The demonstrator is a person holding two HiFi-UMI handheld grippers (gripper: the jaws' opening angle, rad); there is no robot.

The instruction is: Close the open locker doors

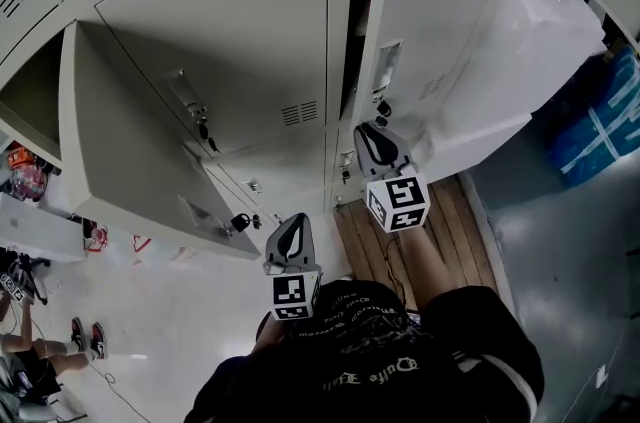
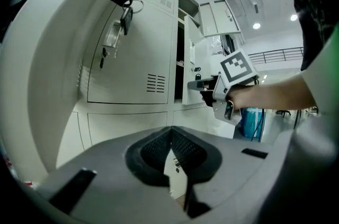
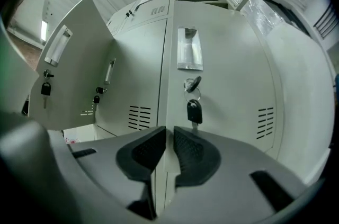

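Right claw (image 3: pixel 169 130) barely apart, empty, near free edge of ajar door (image 3: pixel 228 85), just below its key (image 3: pixel 194 110). Left claw (image 2: pixel 170 130) closed, empty. Wide-open door (image 1: pixel 130 131) left of ajar door. Risk: claw slips into gap, snags key; door rebounds unlatched.

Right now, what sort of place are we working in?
Probably a locker room or changing area: a bank of grey metal lockers, a key hanging from a door lock, and one locker door swung wide open.
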